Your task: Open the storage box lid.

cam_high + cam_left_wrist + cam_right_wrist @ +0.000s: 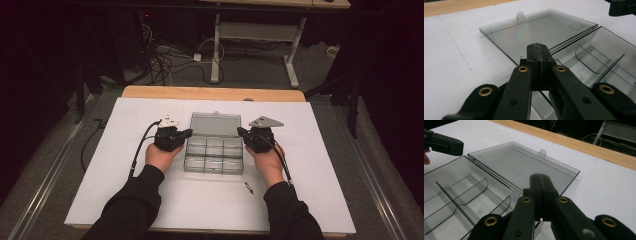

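High view: I see a clear compartment box (214,155) lying open mid-table on the white sheet (100,170), lid (215,123) folded flat away from me. My left gripper (186,133) sits just beside the box's left edge, the right gripper (241,132) just beside its right edge, both held in hands. A small dark item (248,187) lies on the sheet near the box's front right corner; too small to identify.

Left gripper view: jaws pressed together, nothing between them, tips over the hinge line where the lid (536,32) meets the tray.

Right gripper view: jaws also closed on nothing, tips above the lid (524,165) near the hinge. Divided compartments (461,192) look empty.
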`<state>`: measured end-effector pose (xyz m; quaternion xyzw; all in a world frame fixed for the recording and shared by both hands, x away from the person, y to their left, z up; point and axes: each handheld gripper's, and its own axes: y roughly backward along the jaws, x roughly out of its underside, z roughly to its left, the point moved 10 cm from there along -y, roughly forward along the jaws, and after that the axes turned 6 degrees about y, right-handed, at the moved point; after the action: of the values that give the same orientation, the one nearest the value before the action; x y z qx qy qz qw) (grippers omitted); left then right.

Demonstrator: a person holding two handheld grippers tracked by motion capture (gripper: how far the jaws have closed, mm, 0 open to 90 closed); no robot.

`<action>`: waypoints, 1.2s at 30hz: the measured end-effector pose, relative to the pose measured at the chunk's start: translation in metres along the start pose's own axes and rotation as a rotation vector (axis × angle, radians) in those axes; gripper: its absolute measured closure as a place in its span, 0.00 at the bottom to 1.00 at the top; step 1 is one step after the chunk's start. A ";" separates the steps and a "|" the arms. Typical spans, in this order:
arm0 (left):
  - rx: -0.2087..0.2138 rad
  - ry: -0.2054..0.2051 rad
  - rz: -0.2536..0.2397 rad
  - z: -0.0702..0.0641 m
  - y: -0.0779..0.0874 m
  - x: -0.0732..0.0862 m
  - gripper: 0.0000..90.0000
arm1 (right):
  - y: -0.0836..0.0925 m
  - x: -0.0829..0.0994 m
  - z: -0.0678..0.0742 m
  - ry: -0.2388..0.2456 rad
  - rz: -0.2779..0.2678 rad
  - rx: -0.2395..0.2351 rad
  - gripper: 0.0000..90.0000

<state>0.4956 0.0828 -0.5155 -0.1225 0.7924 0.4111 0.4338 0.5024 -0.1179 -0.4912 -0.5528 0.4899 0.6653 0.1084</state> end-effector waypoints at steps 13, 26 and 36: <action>0.023 -0.012 -0.017 -0.007 0.033 0.023 0.98 | 0.032 0.026 0.011 0.007 -0.003 -0.013 1.00; 0.031 -0.032 -0.022 -0.018 0.066 0.060 0.98 | 0.067 0.067 0.032 0.006 -0.013 -0.022 1.00; 0.027 -0.041 -0.030 -0.018 0.091 0.082 0.98 | 0.087 0.087 0.040 -0.003 -0.021 -0.019 1.00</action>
<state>0.3863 0.1403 -0.5248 -0.1198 0.7868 0.3962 0.4578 0.3857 -0.1645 -0.5213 -0.5580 0.4774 0.6697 0.1108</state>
